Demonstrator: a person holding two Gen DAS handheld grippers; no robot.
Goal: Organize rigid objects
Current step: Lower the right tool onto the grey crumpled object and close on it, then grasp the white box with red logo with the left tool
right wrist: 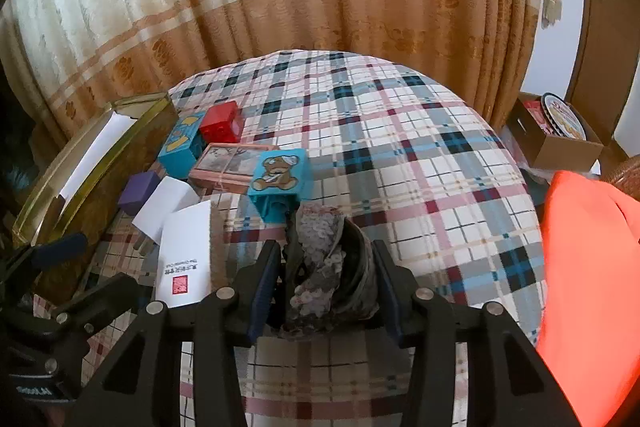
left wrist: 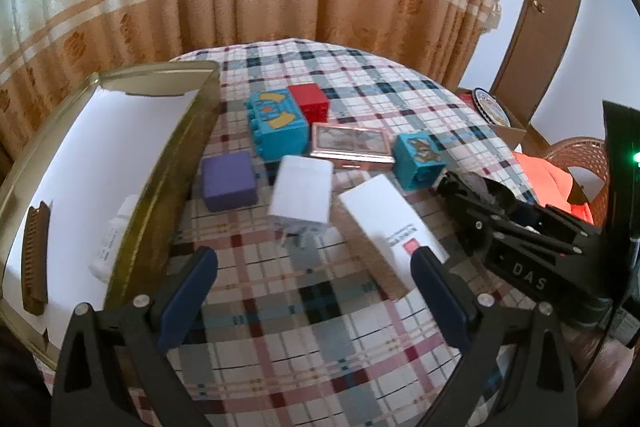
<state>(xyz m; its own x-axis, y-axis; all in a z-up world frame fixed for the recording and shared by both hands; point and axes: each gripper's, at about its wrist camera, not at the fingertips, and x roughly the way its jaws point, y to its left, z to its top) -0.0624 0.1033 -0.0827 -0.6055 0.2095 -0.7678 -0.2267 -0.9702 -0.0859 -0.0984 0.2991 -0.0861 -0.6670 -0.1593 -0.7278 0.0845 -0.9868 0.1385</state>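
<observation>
Gold tin tray [left wrist: 168, 163]: sits at the left edge of the table in the left wrist view, white-lined, a brown comb [left wrist: 36, 259] and a small white bottle [left wrist: 114, 239] lying inside; likely the collecting place.
Left gripper [left wrist: 316, 267]: wide open, empty, poised above the plaid cloth [left wrist: 312, 327] short of the white boxes [left wrist: 302, 191].
Loose pieces: purple block [left wrist: 228, 181], blue and red bricks, framed picture [left wrist: 352, 145] clustered just beside the tray.
Right gripper [right wrist: 326, 283]: in the right wrist view, jaws narrowed around a dark sequined item [right wrist: 320, 267]; pads look in contact, probably gripping to lift.
Bear brick [right wrist: 278, 175]: just beyond that item.
</observation>
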